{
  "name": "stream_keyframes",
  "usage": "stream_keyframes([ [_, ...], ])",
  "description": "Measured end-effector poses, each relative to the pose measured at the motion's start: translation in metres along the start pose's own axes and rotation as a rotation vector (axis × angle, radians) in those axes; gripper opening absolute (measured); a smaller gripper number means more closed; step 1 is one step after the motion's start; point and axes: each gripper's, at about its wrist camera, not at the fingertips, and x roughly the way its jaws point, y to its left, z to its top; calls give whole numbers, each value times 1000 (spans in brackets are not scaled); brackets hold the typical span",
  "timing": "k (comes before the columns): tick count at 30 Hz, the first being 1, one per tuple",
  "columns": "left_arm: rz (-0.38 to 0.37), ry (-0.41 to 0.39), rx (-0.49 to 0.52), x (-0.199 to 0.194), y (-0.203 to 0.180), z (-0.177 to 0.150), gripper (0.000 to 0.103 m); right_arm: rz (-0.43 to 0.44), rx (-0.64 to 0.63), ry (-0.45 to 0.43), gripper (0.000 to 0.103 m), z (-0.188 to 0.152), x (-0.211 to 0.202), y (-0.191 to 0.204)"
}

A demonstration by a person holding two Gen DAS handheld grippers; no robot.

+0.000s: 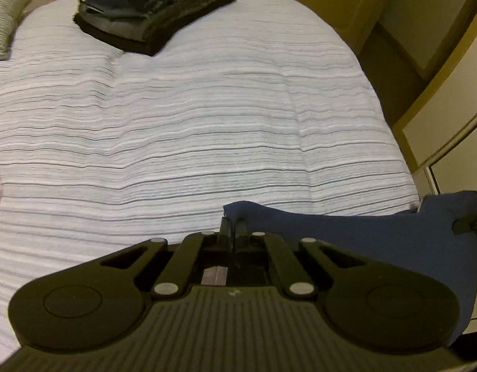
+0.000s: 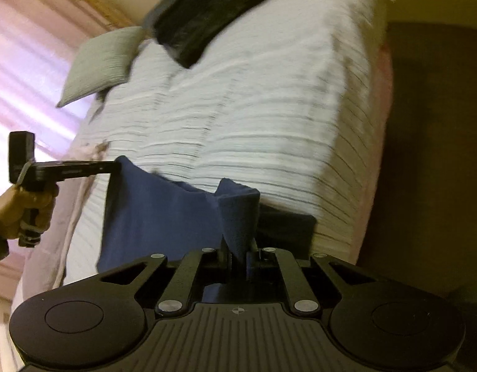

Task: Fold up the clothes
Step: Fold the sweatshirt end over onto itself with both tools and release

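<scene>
Striped bedding fills the view, a folded stack at its far end. Both grippers — left, right — pinch corners of a navy garment held above the near edge, its long axis seemingly running between them. Keep that edge taut and level when laying it flat.

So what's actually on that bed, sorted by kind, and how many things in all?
Blue garment, held up between left gripper and right gripper: 1
Stack of folded dark clothes: 1
Grey-green pillow: 1
Total: 3
</scene>
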Motion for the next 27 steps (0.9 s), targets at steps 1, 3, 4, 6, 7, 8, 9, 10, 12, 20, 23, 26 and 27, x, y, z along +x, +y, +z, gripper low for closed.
stream_keyframes([
  [1,2,22,10,10,-1,1,0,-2,14,1,6,0,3,-4],
  [3,12,81,19,31,-1,-2,0,-6,42,2,6,-1,9,-13],
  [4,18,103,18,39,0,-4,0,-7,57,3,6,-1,12,-18],
  [6,27,123,13,47,1,-8,1,-9,84,3,6,-1,17,-26],
  [7,30,126,9,49,2,-9,2,-2,93,-4,7,0,16,-29],
  [8,34,128,5,50,3,-10,3,1,102,-11,10,1,15,-31],
  [9,37,130,1,49,4,-10,5,-10,108,-20,15,3,12,-33],
  [10,43,131,-2,48,6,-10,9,-21,114,-29,24,4,9,-35],
  [12,66,129,-5,42,9,-8,14,-44,126,-47,25,6,4,-38],
  [20,102,44,-58,-9,11,-12,13,-75,164,-110,28,10,-18,-34],
  [23,45,47,-44,-21,-12,-27,13,-49,209,-113,66,0,-22,-31],
  [26,-33,80,-22,-20,-43,-50,14,-25,230,-88,65,-10,-20,-28],
  [27,-58,94,-14,-18,-53,-58,14,-28,224,-68,59,-13,-15,-28],
])
